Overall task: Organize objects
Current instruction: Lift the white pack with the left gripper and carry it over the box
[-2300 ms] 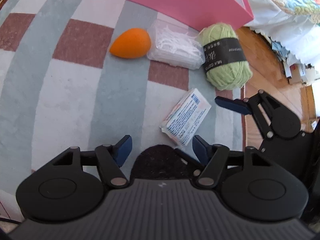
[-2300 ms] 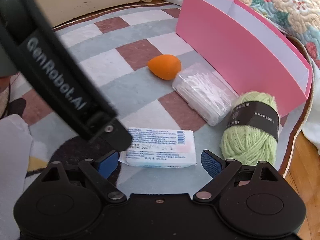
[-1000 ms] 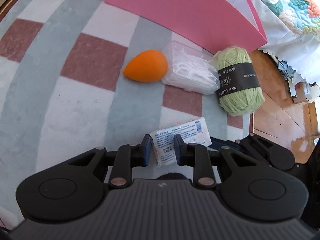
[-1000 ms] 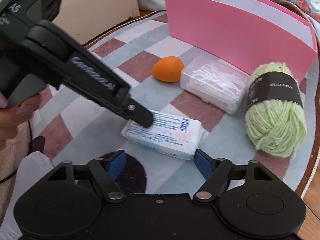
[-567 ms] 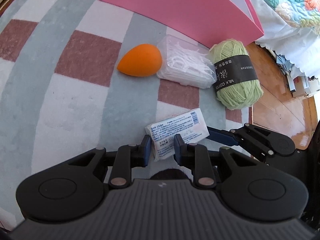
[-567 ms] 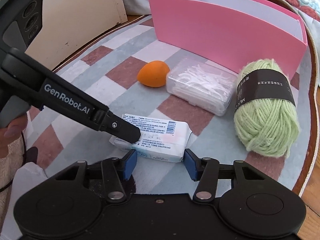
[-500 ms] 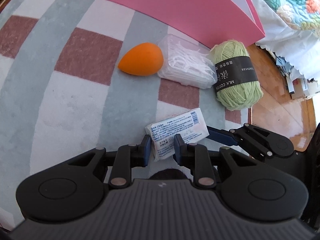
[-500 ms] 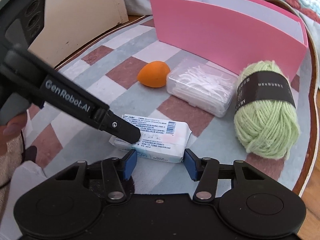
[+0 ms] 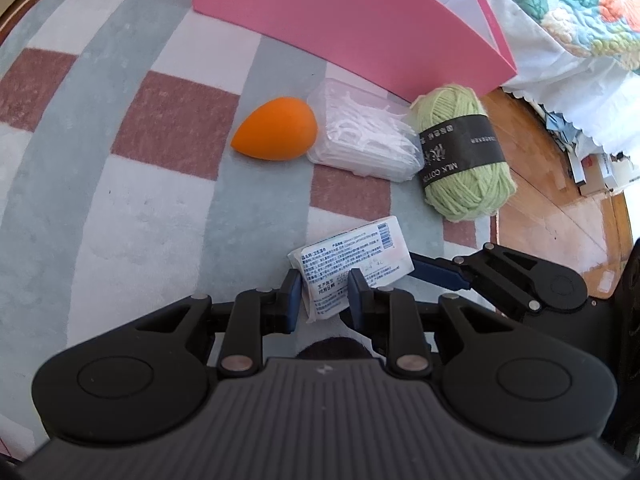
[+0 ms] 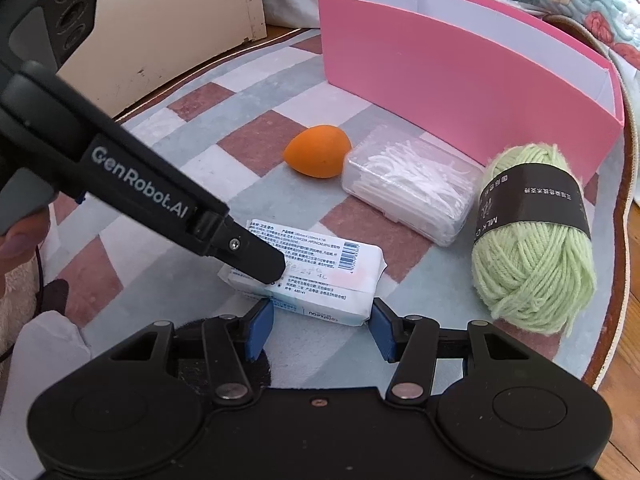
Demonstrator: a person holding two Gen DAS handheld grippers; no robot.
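Observation:
A white wipes packet [image 9: 352, 256] with blue print lies on the checked rug [image 9: 120, 220]. My left gripper [image 9: 323, 300] is shut on the packet's near end. In the right wrist view one left finger [image 10: 248, 252] lies across the packet [image 10: 320, 272]. My right gripper [image 10: 321, 326] holds the packet lengthwise, a blue pad pressing on each short end. One right finger [image 9: 436, 272] shows at the packet's right end. An orange egg-shaped sponge [image 9: 276, 134], a clear box of floss picks [image 9: 366, 140] and a green yarn ball [image 9: 464, 160] lie in a row before the pink box [image 9: 340, 12].
The pink box [image 10: 460, 80] stands open-topped at the rug's far side. Bare wooden floor [image 9: 560, 208] and a flowered quilt [image 9: 580, 12] lie to the right. A cream cabinet [image 10: 180, 12] stands at the back left. A person's hand [image 10: 16, 236] holds the left gripper.
The left jaws, open at first, closed on the packet's end and turned it. Over the last second the right jaws narrowed onto the packet's two short ends.

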